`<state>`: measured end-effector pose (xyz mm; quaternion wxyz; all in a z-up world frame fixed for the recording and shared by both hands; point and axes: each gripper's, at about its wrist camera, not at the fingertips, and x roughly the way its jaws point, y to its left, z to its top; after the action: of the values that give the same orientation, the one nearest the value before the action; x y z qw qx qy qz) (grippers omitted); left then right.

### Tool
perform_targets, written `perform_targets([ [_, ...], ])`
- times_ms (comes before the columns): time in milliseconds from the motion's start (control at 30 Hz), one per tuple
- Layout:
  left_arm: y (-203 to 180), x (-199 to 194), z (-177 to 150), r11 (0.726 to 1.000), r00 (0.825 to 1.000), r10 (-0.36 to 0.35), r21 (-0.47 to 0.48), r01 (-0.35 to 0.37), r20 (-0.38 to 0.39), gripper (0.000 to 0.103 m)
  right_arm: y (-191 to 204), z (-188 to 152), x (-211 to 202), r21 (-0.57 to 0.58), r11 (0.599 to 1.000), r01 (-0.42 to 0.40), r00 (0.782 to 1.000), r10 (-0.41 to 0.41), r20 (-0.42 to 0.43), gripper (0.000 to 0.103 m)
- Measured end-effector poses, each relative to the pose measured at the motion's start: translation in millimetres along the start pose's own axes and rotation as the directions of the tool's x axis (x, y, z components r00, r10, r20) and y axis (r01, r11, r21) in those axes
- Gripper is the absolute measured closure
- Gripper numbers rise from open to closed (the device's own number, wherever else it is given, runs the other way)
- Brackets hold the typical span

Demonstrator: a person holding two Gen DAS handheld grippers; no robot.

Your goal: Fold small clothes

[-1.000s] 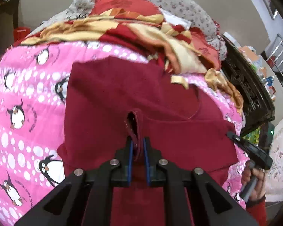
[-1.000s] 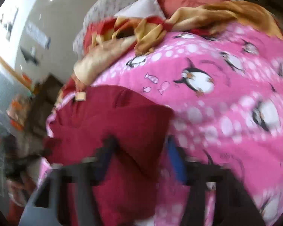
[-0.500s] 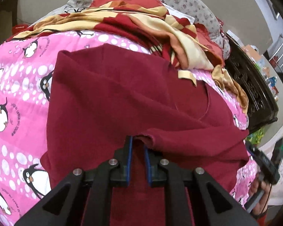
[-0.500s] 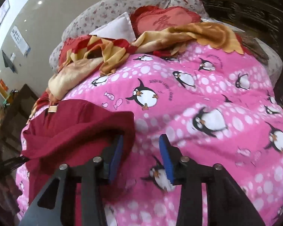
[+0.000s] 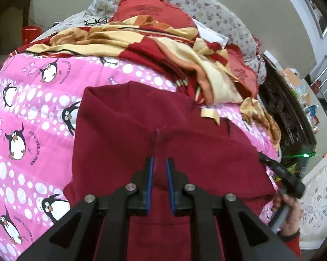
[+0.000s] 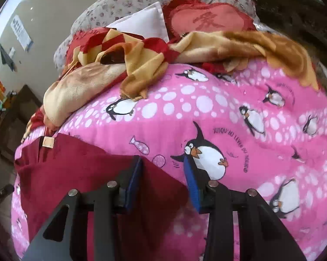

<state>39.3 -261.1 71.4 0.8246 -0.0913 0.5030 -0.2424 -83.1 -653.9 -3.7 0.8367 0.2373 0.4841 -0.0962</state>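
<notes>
Now we have the dark red garment lying on the pink penguin quilt of the bed, toward the bed's side edge next to the dark carved cabinet. Our left gripper has its jaws nearly shut, pinching a raised ridge of the red cloth between the blue pads. Our right gripper has just been opening; its jaws stand about half apart over the garment's corner, and we judge that the pads press on nothing. The cloth looks soft, light and fleecy, so we expect it to drape and sag rather than keep a crease; hems and corners seem the best places to take hold. A tan label marks 1 edge of the piece. Beyond the garment's far edge, a heap of red and yellow blankets crowds the head of the bed. Open quilt lies on the garment's other side, toward the middle of the bed, giving us room to carry a fold across.
</notes>
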Motion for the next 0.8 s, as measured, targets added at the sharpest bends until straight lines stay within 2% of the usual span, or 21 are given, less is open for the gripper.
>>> perform_targets([
  [100, 3, 5, -5, 1.0, 1.0, -0.007, 0.013, 0.007, -0.005, 0.087, -11, -19, -42, 0.028, 0.998, -0.056, 0.997, 0.055, 0.061, 0.045],
  [133, 5, 8, -8, 1.0, 1.0, -0.012, 0.014, 0.012, -0.014, 0.078, -16, -28, -54, 0.028, 0.997, -0.068, 0.996, 0.066, 0.064, 0.042],
  [167, 7, 10, -11, 1.0, 1.0, -0.017, 0.012, 0.017, -0.019, 0.064, -19, -38, -63, 0.021, 0.996, -0.082, 0.995, 0.081, 0.061, 0.041],
  [233, 12, 16, -16, 1.0, 1.0, -0.019, -0.006, 0.019, -0.019, 0.046, -21, -64, -79, -0.015, 0.993, -0.117, 0.992, 0.117, 0.041, 0.041],
  [300, 16, 21, -19, 0.999, 1.0, -0.014, -0.031, 0.013, -0.025, 0.044, -17, -81, -87, -0.067, 0.989, -0.135, 0.99, 0.137, 0.025, 0.041],
  [367, 20, 25, -19, 0.999, 0.999, -0.012, -0.053, 0.01, -0.029, 0.044, -9, -97, -91, -0.129, 0.987, -0.1, 0.994, 0.105, 0.038, 0.041],
  [500, 22, 27, -17, 0.996, 1.0, -0.015, -0.091, 0.014, -0.008, 0.043, 3, -100, -81, -0.163, 0.983, -0.082, 0.995, 0.09, 0.04, 0.042],
  [533, 19, 26, -15, 0.995, 0.999, -0.032, -0.091, 0.032, 0.003, 0.038, 5, -100, -82, -0.157, 0.984, -0.087, 0.995, 0.095, 0.042, 0.042],
  [567, 17, 25, -14, 0.995, 0.999, -0.046, -0.086, 0.047, 0.015, 0.026, 5, -101, -85, -0.151, 0.984, -0.095, 0.993, 0.104, 0.054, 0.042],
  [633, 10, 30, -12, 0.995, 0.997, -0.068, -0.067, 0.071, 0.039, 0.015, 0, -106, -92, -0.115, 0.984, -0.135, 0.986, 0.145, 0.082, 0.042],
  [700, 1, 44, -11, 0.998, 0.999, -0.042, -0.051, 0.044, 0.022, 0.015, -3, -111, -90, -0.092, 0.983, -0.156, 0.984, 0.163, 0.072, 0.042],
  [800, -13, 66, -14, 0.999, 0.999, -0.042, -0.018, 0.041, -0.032, 0.023, 4, -120, -81, -0.118, 0.986, -0.117, 0.992, 0.121, 0.028, 0.042],
])
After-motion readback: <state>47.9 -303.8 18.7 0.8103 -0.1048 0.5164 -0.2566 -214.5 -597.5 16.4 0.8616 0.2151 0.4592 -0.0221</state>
